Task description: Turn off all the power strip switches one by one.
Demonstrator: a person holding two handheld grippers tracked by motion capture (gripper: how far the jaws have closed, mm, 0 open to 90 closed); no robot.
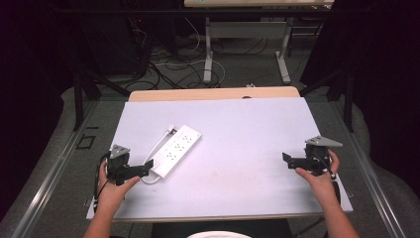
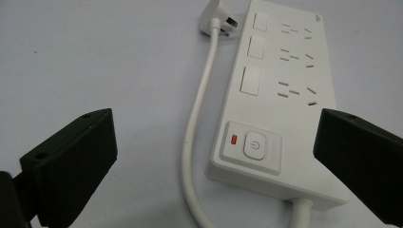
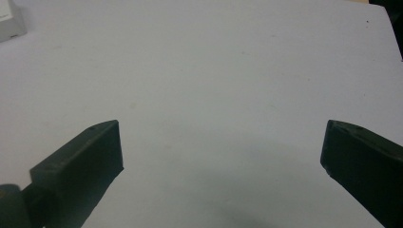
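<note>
A white power strip (image 1: 177, 150) lies slantwise on the left half of the pale table top (image 1: 237, 139), its cord (image 1: 159, 145) looped alongside and its plug (image 1: 171, 131) resting at the far end. My left gripper (image 1: 146, 167) sits just short of the strip's near end, open and holding nothing. In the left gripper view the strip (image 2: 280, 95) shows a power button (image 2: 255, 145) with a red light (image 2: 233, 139), the cord (image 2: 197, 123) and plug (image 2: 217, 20), ahead of the left gripper (image 2: 216, 156). My right gripper (image 1: 287, 158) hovers open near the table's right side; the right gripper (image 3: 221, 156) faces bare table.
A corner of the strip (image 3: 10, 21) peeks in at the top left of the right gripper view. Beyond the table's wooden far edge (image 1: 213, 94) the floor holds tangled cables (image 1: 173, 64) and the legs of another desk (image 1: 208, 54). Dark frame posts (image 1: 78, 94) stand at both sides.
</note>
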